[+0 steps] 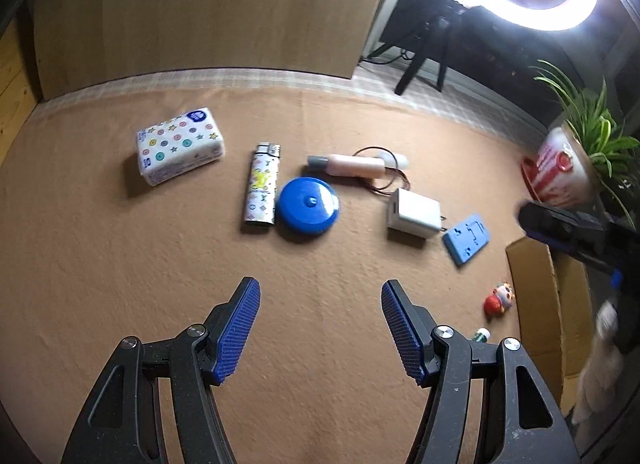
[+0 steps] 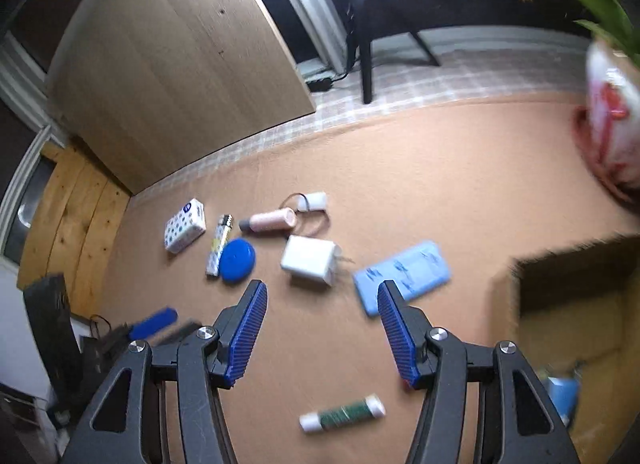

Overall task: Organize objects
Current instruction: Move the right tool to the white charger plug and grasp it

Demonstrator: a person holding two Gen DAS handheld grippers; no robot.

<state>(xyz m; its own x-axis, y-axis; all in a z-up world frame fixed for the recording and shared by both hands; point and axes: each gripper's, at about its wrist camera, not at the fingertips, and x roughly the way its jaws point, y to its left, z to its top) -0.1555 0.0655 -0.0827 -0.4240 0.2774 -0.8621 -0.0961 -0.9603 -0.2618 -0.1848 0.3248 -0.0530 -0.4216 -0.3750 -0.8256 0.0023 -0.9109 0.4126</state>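
**Both grippers spread wide above the tan cloth, nothing held**

Our left gripper (image 1: pixel 320 328) hung over the near part of the tan cloth (image 1: pixel 120 284), its blue-padded fingers (image 1: pixel 236 328) wide apart with only bare cloth between them. Our right gripper (image 2: pixel 320 332) was likewise spread and held nothing; in the left view it showed as a blurred dark shape at the right edge (image 1: pixel 580 236).

Far of the left gripper the objects lay in a loose row. At far left sat the tissue pack (image 1: pixel 180 144); right of it lay the patterned lighter (image 1: pixel 262 188), with the blue round disc (image 1: pixel 308 204) touching or just beside its right side. Farther right lay the pink tube (image 1: pixel 348 164), a white cylinder with a looped wire (image 1: pixel 396 160) just beyond it, then the white charger (image 1: pixel 414 212) and the light blue flat piece (image 1: pixel 466 240).

Nearer, on the right, stood a small red figurine (image 1: pixel 498 300). A green-labelled tube (image 2: pixel 342 412) lay below the right gripper. The cardboard box (image 2: pixel 560 304) sat open at right, with something blue (image 2: pixel 562 392) inside, too blurred to name. A potted plant (image 1: pixel 568 168) stood far right.
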